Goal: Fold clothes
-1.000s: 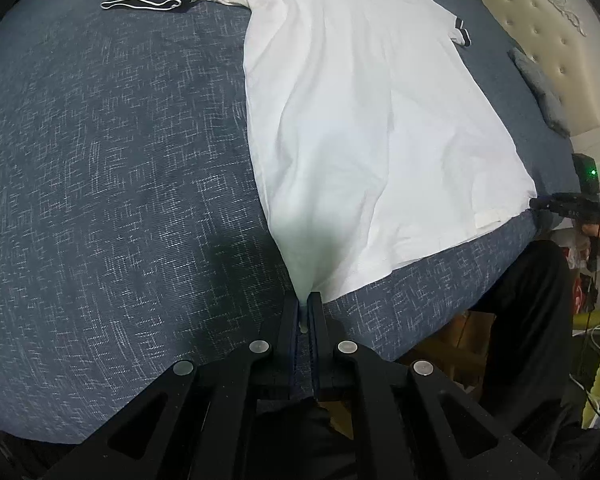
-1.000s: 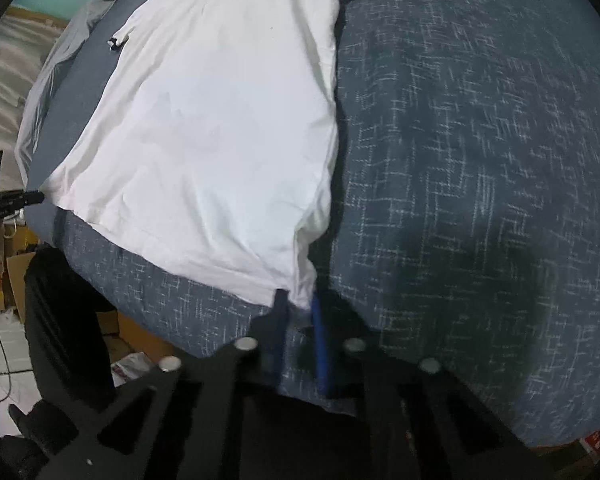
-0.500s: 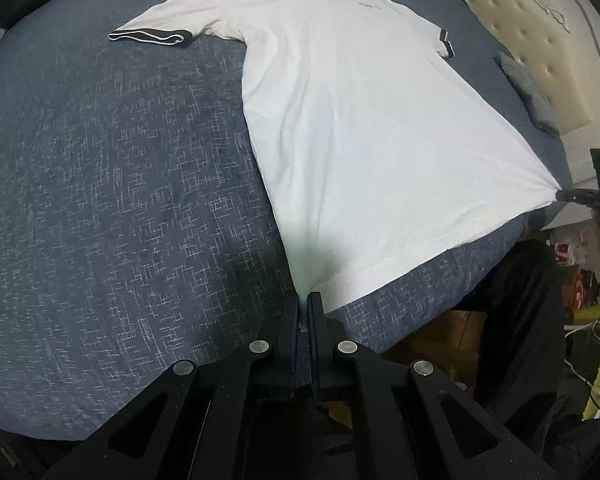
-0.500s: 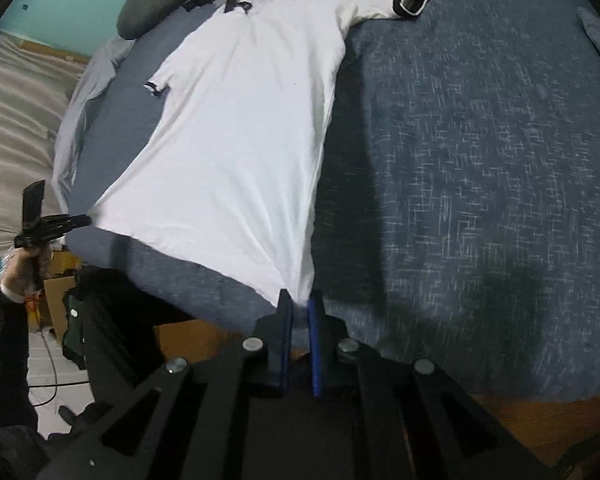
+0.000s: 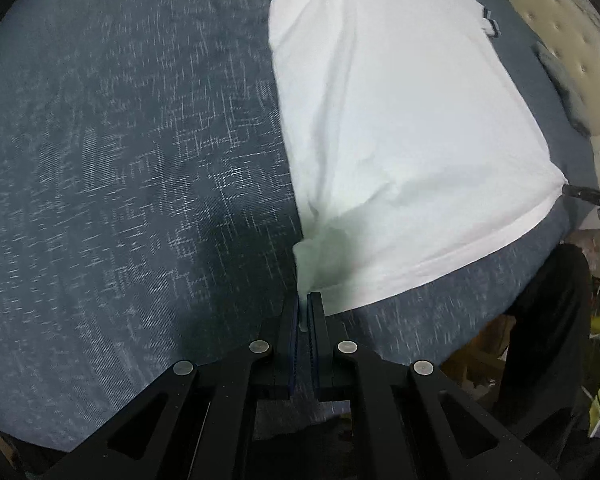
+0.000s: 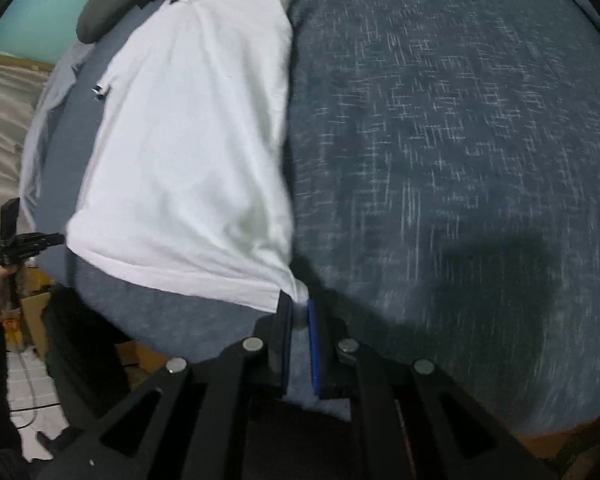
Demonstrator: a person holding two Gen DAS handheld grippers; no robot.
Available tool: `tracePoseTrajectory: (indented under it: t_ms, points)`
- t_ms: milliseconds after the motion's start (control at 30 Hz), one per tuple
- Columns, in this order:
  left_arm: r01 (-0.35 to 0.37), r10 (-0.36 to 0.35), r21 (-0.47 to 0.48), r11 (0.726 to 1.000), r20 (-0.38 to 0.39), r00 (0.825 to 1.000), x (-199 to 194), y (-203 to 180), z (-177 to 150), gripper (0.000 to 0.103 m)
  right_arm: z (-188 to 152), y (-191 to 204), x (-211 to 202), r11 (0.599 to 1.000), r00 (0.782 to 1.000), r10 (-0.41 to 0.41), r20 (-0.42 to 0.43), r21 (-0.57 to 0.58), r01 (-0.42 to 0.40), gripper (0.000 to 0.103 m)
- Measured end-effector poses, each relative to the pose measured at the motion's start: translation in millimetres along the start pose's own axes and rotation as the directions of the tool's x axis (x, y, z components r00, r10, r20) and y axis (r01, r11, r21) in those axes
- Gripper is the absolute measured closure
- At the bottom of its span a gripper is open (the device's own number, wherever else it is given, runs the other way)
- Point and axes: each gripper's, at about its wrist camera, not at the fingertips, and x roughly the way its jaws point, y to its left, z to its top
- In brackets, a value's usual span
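Note:
A white polo shirt (image 5: pixel 400 128) with dark-trimmed sleeves lies spread flat on a blue-grey bedspread (image 5: pixel 120 160). My left gripper (image 5: pixel 303 300) is shut on one bottom hem corner, close above the bed. In the right wrist view the same shirt (image 6: pixel 188 152) stretches away, and my right gripper (image 6: pixel 298 307) is shut on the other hem corner. Each gripper shows small at the far hem corner in the other's view: the right one (image 5: pixel 580 193) and the left one (image 6: pixel 48 239). The hem runs slack between them, near the bed's front edge.
A tufted cream headboard (image 5: pixel 556 32) rises at the right. A dark grey pillow (image 6: pixel 108 4) and crumpled clothes lie beyond the collar. The person's black trouser leg (image 5: pixel 540 332) stands at the bed's edge, with cardboard and cables on the floor.
Half a second ago both grippers held the hem lifted and taut, with the whole shirt in sight. Now both have come down near the bed, and the fabric bunches at the left corner.

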Motion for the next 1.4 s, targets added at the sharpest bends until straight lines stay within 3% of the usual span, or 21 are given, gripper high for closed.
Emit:
tracePoseTrajectory:
  t_ms: [167, 333, 633, 700, 767, 800, 1067, 1400]
  points:
    - [0.002, -0.002, -0.002, 1.0, 0.011, 1.0, 8.4, 4.5, 11.5, 0.098, 11.5, 1.3, 3.2, 0.999, 0.999, -0.025, 0.026, -0.029, 0.026, 0.096]
    - [0.007, -0.006, 0.008, 1.0, -0.02, 1.0, 17.0, 3.8, 14.3, 0.098, 15.1, 6.5, 10.0, 0.997, 0.999, -0.049, -0.015, -0.056, 0.048, 0.096]
    - [0.009, -0.009, -0.002, 1.0, 0.006, 1.0, 6.6, 4.4, 10.8, 0.096, 10.8, 16.7, 7.2, 0.996, 0.998, -0.059, -0.004, -0.067, 0.059, 0.095]
    - [0.006, -0.006, -0.005, 1.0, 0.02, 1.0, 2.1, 4.1, 9.8, 0.092, 11.8, 20.4, 3.6, 0.996, 0.998, -0.066, -0.003, -0.064, 0.065, 0.092]
    - [0.004, -0.004, -0.013, 1.0, 0.036, 0.999, -3.6, 5.0, 8.0, 0.086, 11.6, 23.9, -2.1, 0.995, 0.997, -0.073, 0.006, -0.07, 0.074, 0.076]
    - [0.005, -0.004, -0.015, 1.0, 0.041, 0.999, -6.1, 5.7, 6.9, 0.084, 11.0, 25.4, -5.3, 0.994, 0.997, -0.075, 0.012, -0.073, 0.076, 0.074]
    - [0.039, -0.036, -0.048, 0.998, 0.06, 0.998, -15.3, 13.8, 1.9, 0.083, 10.2, 36.9, -13.7, 0.988, 0.997, -0.068, 0.021, -0.137, 0.07, 0.074]
    - [0.073, -0.071, -0.039, 0.997, 0.048, 0.996, -1.8, 11.1, 0.2, 0.084, 12.5, 29.7, 17.4, 0.994, 0.998, -0.066, -0.006, -0.083, 0.066, 0.074]
